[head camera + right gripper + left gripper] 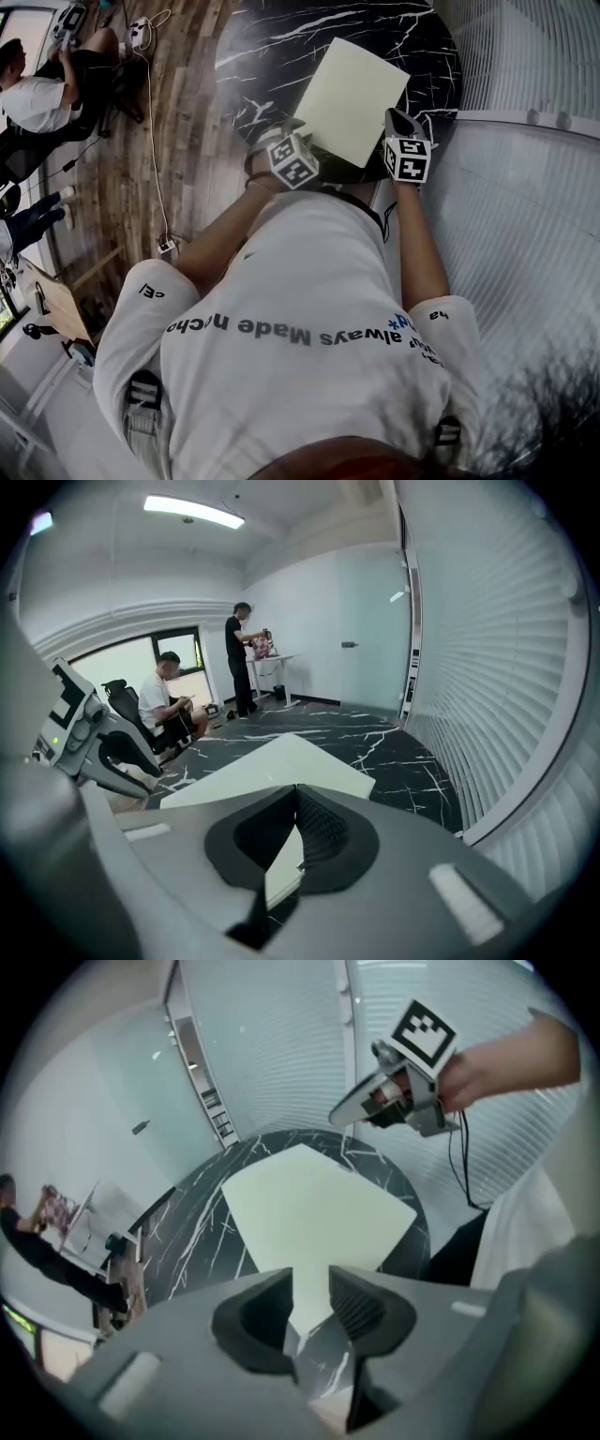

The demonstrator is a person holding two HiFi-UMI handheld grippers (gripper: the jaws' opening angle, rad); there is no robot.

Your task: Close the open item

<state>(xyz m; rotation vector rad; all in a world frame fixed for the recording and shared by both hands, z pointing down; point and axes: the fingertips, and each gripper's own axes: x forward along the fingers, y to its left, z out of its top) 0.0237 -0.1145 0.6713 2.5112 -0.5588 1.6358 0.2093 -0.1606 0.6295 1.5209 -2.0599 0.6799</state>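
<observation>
Your left tongs stand spread and your right tongs are pressed together, both empty at the lower edge of the folder. It lies flat on the table, so closing looks done.

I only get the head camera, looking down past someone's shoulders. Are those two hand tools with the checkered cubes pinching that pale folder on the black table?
Observer: Not the left gripper. Its own view shows the jaws apart, and the folder lies on the table beyond the gap, not pinched.
Operator: And the other one?
Observer: The right gripper has its jaws shut tip to tip, with nothing between them.
Operator: Is there anything overhead that I miss?
Observer: Yes, a lit ceiling light, seen in the right gripper view.
</observation>
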